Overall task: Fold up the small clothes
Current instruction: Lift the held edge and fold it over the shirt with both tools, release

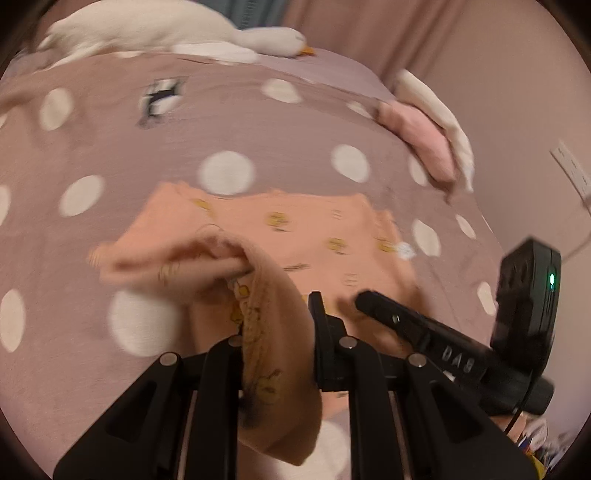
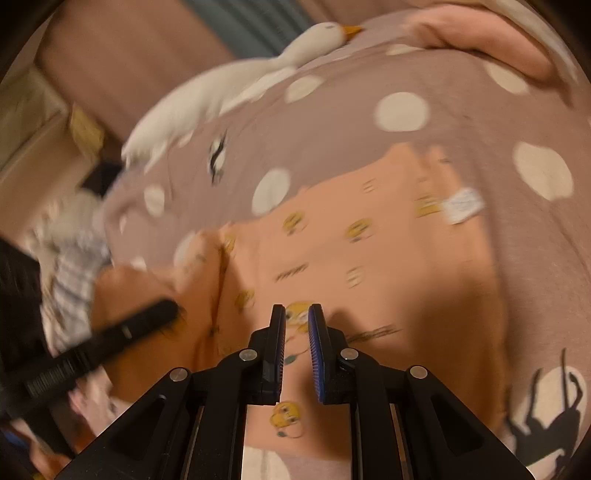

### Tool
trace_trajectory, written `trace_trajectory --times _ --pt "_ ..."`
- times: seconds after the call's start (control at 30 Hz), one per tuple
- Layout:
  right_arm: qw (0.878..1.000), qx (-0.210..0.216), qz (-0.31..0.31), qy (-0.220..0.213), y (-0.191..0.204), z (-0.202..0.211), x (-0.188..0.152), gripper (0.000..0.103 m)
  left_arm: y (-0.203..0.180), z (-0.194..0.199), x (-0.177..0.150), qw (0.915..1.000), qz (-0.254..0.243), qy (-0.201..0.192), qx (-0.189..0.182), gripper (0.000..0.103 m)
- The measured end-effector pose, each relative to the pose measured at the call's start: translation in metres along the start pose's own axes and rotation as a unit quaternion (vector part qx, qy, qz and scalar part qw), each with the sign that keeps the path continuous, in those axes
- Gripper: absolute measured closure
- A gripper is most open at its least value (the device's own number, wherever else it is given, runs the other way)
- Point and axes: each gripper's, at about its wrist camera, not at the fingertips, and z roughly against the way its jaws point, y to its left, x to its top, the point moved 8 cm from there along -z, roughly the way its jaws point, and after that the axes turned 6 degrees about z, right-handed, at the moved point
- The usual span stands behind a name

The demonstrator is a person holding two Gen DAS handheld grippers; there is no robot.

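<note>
A peach garment (image 1: 314,229) printed with small yellow birds lies spread on a dusty-pink bedspread (image 1: 258,122) with white dots. My left gripper (image 1: 277,314) is shut on one edge of it. That flap is lifted off the bed and drapes over the left finger, hiding it. In the right wrist view the garment (image 2: 369,258) fills the middle, with a white label (image 2: 463,205) at its right side. My right gripper (image 2: 295,310) hovers over its near part, blue pads a narrow gap apart with nothing between them. The left gripper's finger (image 2: 147,321) shows at the lifted edge.
A white goose plush (image 1: 166,33) lies along the far side of the bed. A pink and white folded bundle (image 1: 421,136) sits at the far right edge, by a wall with a socket (image 1: 572,170). A checked cloth (image 2: 70,266) lies off the left.
</note>
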Motion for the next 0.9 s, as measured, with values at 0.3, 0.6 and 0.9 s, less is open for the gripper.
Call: trace_trajectory --times 0.3,0.6,0.9 --pt "0.993 0.038 -0.110 -0.031 -0.051 0.028 0.004 0.080 -0.042 -0.045 -0.030 0.9906 0.008 0.095 -0.098 0.052" --pt "0.992 0.079 -0.101 -0.015 -0.042 0.028 -0.004 0.062 0.001 0.016 -0.029 0.9916 0.041 0.025 -0.120 0.034" --pt "0.998 -0.027 -0.008 0.060 -0.023 -0.014 -0.004 0.062 0.069 0.026 -0.070 0.9873 0.119 0.041 -0.098 0.034"
